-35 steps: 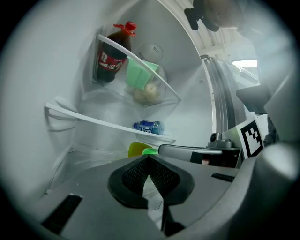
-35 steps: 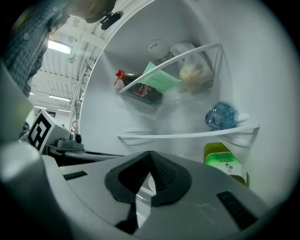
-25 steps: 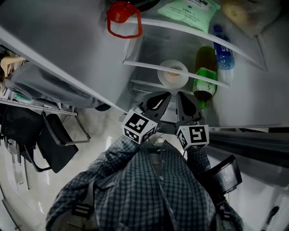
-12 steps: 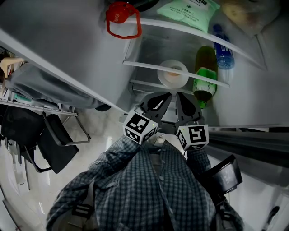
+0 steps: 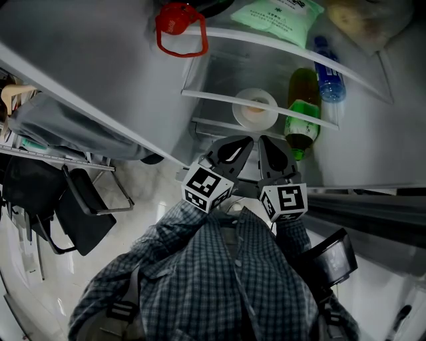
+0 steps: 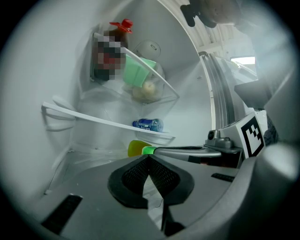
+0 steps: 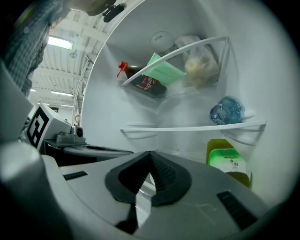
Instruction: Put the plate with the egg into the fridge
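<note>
Fridge shelves as I saw them from above. The top shelf (image 5: 279, 44), upper frame, held a red-capped bottle (image 5: 181, 26), a green packet (image 5: 276, 14) and a pale bag (image 5: 363, 20). The middle shelf (image 5: 213, 97) carried a blue water bottle (image 5: 329, 72), right of centre. The lowest shelf (image 5: 212, 124), at centre, bore the plate with the egg (image 5: 255, 108) just beside a green-labelled bottle (image 5: 303, 120).

Red cap (image 5: 174, 16), green packet (image 5: 276, 16), blue bottle (image 5: 329, 76), white plate (image 5: 238, 110), checked shirt (image 5: 200, 280)

We see a dim, greyish head view; our gripper views bend toward dark, vignetted edges, with ceiling lights (image 7: 60, 43) glaring.
</note>
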Motion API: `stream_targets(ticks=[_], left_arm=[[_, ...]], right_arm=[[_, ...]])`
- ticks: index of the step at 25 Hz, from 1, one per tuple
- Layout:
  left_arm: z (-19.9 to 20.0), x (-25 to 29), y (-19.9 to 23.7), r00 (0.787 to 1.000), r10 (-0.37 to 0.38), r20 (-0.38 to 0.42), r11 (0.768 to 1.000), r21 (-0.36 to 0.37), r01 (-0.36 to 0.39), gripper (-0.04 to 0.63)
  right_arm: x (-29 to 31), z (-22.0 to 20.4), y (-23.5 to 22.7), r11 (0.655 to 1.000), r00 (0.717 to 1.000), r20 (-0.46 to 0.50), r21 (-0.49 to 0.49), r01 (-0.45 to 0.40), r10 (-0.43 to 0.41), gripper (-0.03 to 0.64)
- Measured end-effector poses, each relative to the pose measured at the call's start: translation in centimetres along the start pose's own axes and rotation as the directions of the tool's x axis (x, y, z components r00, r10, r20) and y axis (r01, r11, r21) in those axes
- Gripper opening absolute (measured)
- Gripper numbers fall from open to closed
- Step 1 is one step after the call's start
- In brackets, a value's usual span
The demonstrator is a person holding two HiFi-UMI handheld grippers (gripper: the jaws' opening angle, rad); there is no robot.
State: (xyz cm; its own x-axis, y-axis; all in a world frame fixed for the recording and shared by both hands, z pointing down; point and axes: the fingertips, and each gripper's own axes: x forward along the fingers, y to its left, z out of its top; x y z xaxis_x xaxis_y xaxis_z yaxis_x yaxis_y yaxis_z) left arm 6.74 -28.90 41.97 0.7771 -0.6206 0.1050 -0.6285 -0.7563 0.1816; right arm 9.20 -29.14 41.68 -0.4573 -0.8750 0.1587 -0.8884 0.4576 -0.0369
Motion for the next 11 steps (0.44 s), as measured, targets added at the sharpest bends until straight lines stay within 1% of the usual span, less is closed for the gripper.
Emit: stream_targets(ticks=[5, 8, 11], left_arm=[[-0.1, 0.0, -0.1, 1.000, -0.004, -0.008, 1.000, 0.001, 0.004, 0.008], [0.0, 0.1, 0.0, 1.000, 0.000, -0.003, 1.000, 0.005, 0.000, 0.008], [0.2, 0.0, 0.1, 1.000, 0.009, 0.005, 1.000, 0.005, -0.009, 0.008]], right_arm=[[0.0, 0.0, 0.0, 1.000, 1.000, 0.001, -0.010, -0.004, 0.004, 0.006], [0.2, 1.0, 0.3, 1.000, 1.000, 0.026, 0.016, 0.000, 0.000, 0.006], [0.4, 1.3, 0.5, 1.000, 1.000, 0.031, 0.024, -0.007, 0.006, 0.006]])
